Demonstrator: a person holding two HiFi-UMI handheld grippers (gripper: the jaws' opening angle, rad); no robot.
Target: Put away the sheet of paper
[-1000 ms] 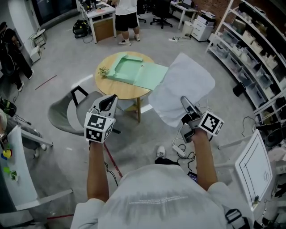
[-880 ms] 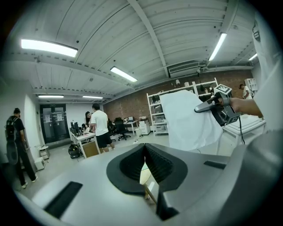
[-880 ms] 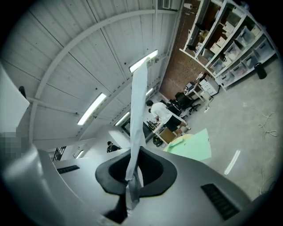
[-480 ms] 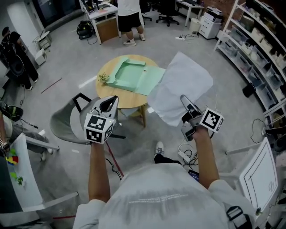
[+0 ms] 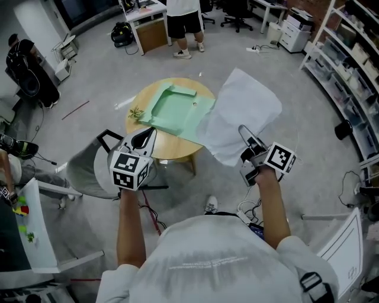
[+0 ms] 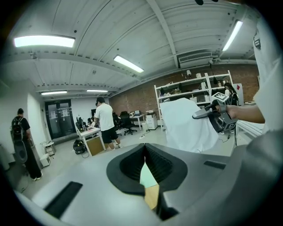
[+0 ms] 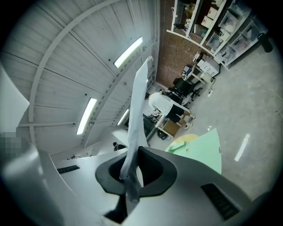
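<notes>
A white sheet of paper (image 5: pixel 246 115) hangs in the air right of the round wooden table (image 5: pixel 177 148), its left edge over the table's right side. My right gripper (image 5: pixel 243 131) is shut on the sheet's lower edge; in the right gripper view the sheet (image 7: pixel 139 101) rises edge-on from between the closed jaws of the right gripper (image 7: pixel 128 176). An open green folder (image 5: pixel 177 109) lies on the table. My left gripper (image 5: pixel 148 131) hovers at the table's near left edge with its jaws shut and nothing held. The left gripper view shows the sheet (image 6: pixel 183 123) and the right gripper (image 6: pixel 208 114).
A grey chair (image 5: pixel 89 165) stands just left of the table under my left gripper. A small plant sprig (image 5: pixel 135 112) lies on the table's left. Cables (image 5: pixel 246 207) trail on the floor. A person (image 5: pixel 183 18) stands at a desk behind, and shelves (image 5: pixel 349 53) line the right.
Both grippers have come closer to the table, the right one still carrying the sheet. The sheet's left edge now overlaps the table and folder more.
</notes>
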